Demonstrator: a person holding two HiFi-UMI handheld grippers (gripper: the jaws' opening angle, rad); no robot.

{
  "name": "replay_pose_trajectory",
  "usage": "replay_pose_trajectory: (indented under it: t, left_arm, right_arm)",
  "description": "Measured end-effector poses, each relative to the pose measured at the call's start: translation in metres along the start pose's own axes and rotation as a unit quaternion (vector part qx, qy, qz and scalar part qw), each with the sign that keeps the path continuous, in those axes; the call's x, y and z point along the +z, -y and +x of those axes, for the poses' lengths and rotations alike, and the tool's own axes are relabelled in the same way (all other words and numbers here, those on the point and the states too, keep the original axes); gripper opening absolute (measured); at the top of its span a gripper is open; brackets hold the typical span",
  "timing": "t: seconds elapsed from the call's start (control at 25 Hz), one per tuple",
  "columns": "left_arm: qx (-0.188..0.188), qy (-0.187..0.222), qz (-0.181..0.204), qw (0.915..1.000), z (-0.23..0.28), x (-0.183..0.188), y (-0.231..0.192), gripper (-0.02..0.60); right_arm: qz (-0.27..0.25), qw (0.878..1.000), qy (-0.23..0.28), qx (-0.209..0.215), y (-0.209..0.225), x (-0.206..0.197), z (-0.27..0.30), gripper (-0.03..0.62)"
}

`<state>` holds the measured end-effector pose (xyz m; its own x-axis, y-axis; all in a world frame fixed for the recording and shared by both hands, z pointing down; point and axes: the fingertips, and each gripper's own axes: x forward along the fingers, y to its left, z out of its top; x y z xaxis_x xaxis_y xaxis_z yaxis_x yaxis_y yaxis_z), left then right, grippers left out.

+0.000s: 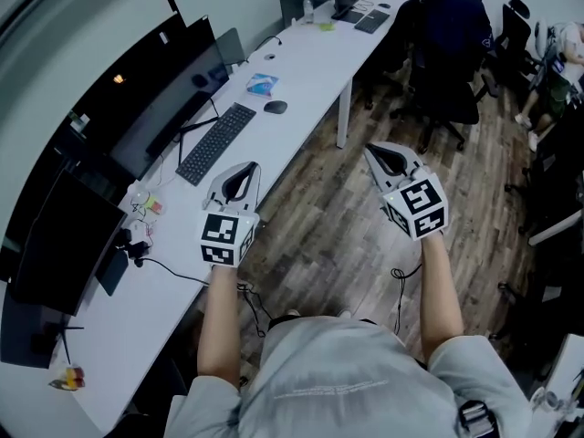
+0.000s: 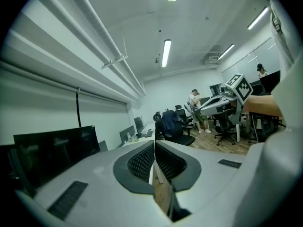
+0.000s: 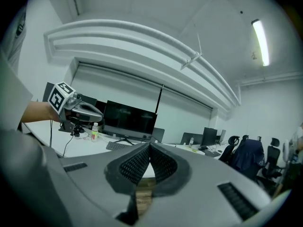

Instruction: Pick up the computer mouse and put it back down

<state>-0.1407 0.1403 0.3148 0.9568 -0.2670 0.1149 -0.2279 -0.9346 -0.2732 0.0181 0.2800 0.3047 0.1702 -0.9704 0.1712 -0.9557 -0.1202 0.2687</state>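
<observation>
Pre-reach stage, I'd judge: L tongs (image 1: 248, 166) and R tongs (image 1: 370, 151) both pressed together, empty, mid-frame, well apart from the computer mouse (image 1: 275, 107), which sits on the worktop (image 1: 306, 67) at upper centre, just right of the keyboard (image 1: 216, 141). Next prob. needs one pair carried up-frame to the mouse, jaws spread first. Only head view shows the mouse; gripper views aim across the room but confirm nothing between jaws.

This is an open-plan office: a long white desk (image 1: 306, 76) carries dark monitors (image 1: 169, 108), a keyboard (image 1: 215, 142) and a mouse (image 1: 275, 107), swivel chairs (image 1: 453, 53) stand on the wood floor (image 1: 319, 226), and strip lights (image 2: 165, 52) hang overhead.
</observation>
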Motion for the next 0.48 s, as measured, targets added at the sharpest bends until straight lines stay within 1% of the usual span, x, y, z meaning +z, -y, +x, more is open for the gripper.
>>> replay_pose_trajectory:
  t: [0.12, 0.2, 0.28, 0.4, 0.48]
  left_arm:
    - [0.019, -0.011, -0.004, 0.9998, 0.003, -0.005, 0.007, 0.015]
    - [0.028, -0.018, -0.010, 0.9994, 0.004, -0.008, 0.010, 0.015]
    - [0.031, -0.020, -0.014, 0.9992, 0.007, -0.007, 0.013, 0.015]
    - [0.027, -0.020, -0.012, 0.9994, 0.013, -0.006, 0.018, 0.017]
    - [0.025, -0.020, -0.009, 0.9994, 0.020, -0.007, 0.016, 0.018]
  right_arm:
    - [0.009, 1.000, 0.006, 0.025, 0.006, -0.003, -0.004, 0.000]
    - [-0.005, 0.999, 0.004, 0.035, 0.008, -0.005, -0.004, 0.000]
    - [-0.021, 0.999, 0.004, 0.042, 0.011, -0.006, -0.001, 0.000]
    - [-0.018, 0.998, 0.005, 0.052, 0.017, -0.010, 0.005, 0.002]
    - [-0.019, 0.998, -0.004, 0.056, 0.021, -0.016, 0.015, 0.040]
